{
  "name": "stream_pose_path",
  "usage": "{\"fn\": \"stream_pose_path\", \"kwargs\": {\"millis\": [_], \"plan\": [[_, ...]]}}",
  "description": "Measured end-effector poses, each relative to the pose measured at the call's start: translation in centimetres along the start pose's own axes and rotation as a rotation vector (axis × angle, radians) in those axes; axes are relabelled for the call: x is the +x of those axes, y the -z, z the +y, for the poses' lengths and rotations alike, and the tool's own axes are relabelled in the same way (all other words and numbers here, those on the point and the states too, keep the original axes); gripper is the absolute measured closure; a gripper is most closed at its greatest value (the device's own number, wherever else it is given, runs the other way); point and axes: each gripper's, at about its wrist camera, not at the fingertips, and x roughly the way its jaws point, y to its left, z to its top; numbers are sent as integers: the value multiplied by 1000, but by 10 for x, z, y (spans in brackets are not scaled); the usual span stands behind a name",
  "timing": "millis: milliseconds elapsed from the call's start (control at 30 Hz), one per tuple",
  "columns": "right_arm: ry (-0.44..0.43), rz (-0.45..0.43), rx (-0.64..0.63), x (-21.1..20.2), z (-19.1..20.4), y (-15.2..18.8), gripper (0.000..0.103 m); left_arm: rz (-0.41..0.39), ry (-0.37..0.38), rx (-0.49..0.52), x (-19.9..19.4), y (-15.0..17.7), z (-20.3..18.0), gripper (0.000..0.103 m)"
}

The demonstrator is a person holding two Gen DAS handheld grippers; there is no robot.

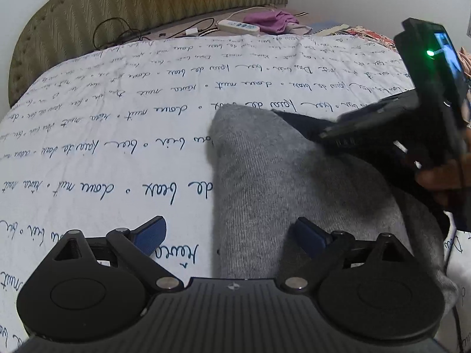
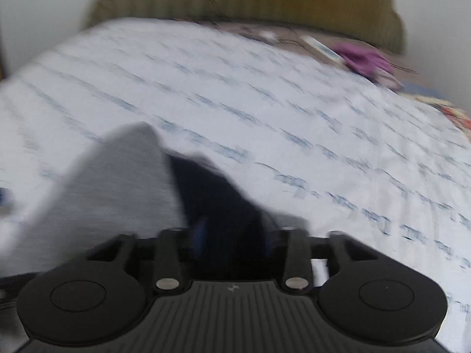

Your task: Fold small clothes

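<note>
A grey sock (image 1: 279, 176) with a dark navy end (image 1: 297, 122) lies lengthwise on the white bedspread (image 1: 117, 147). My left gripper (image 1: 229, 234) hovers over the sock's near part, open. Its right pad (image 1: 309, 235) is above the grey knit and its left pad (image 1: 150, 232) is above bare bedspread. The right wrist view is blurred. It shows the grey sock (image 2: 117, 182) at the left and its navy part (image 2: 217, 194) running down between the jaws of my right gripper (image 2: 234, 235). Those jaws stand apart, and I see no pad pressing the cloth. From the left wrist view, the right gripper (image 1: 322, 135) reaches in over the navy end.
An olive padded headboard (image 1: 147, 3) closes the far side. In front of it lie black cables (image 1: 117, 32), a white power strip (image 1: 238, 26) and a purple cloth (image 1: 272, 20). Patterned fabric (image 1: 371, 36) sits at the far right. A hand (image 1: 435, 176) holds the right gripper.
</note>
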Motion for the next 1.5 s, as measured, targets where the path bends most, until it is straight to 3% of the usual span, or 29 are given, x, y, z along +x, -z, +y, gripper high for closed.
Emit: {"fn": "stream_pose_path", "kwargs": {"millis": [33, 67, 167, 267, 367, 500, 533, 600, 633, 700, 767, 833, 900, 1000, 1133, 1267, 1367, 1500], "plan": [[24, -5, 44, 2, -6, 0, 28, 3, 0, -2, 0, 1, 1, 7], [54, -7, 87, 0, -12, -1, 26, 6, 1, -3, -1, 1, 1, 7], [108, -76, 104, -28, -17, 9, 26, 7, -1, -2, -2, 3, 2, 7], [86, -135, 79, -65, -12, 26, 25, 1, 0, -5, -6, 5, 0, 8], [-24, -171, 56, -99, -4, 46, 25, -6, 2, -4, -11, 7, -2, 8], [-204, -173, -72, -120, 24, 74, 25, -19, -14, 33, -13, 14, -9, 7], [-203, -145, -111, -114, 33, 80, 25, -16, -29, 46, -10, 15, -12, 7], [-100, -69, -126, -90, 40, 88, 23, -6, -29, 47, -10, 18, -11, 8], [-99, -71, -74, -85, 35, 91, 17, -8, -21, 35, -14, 19, -8, 9], [-107, -104, 37, -94, 29, 92, 17, -34, 0, 38, -26, 24, -3, 8], [-96, -168, 49, -114, 34, 95, 17, -44, 7, 51, -33, 28, 0, 8], [-146, -202, 61, -128, 39, 102, 16, -32, 30, 71, -33, 35, 1, 8], [-173, -171, 67, -126, 43, 110, 16, -4, 32, 104, -24, 44, -2, 8], [-73, -95, 63, -112, 47, 127, 16, -15, 87, 99, -27, 54, 5, 8], [-194, -167, 297, -137, 13, 148, 16, -23, 224, 91, -32, 60, 25, 8], [-315, -127, 497, -129, -20, 171, 15, 1, 313, 1, -19, 58, 43, 10], [-417, -146, 583, -119, -36, 177, 14, 4, 341, -73, -3, 41, 51, 10], [-546, -167, 691, -88, -56, 163, 14, 72, 455, -214, 29, 7, 61, 10]]}}
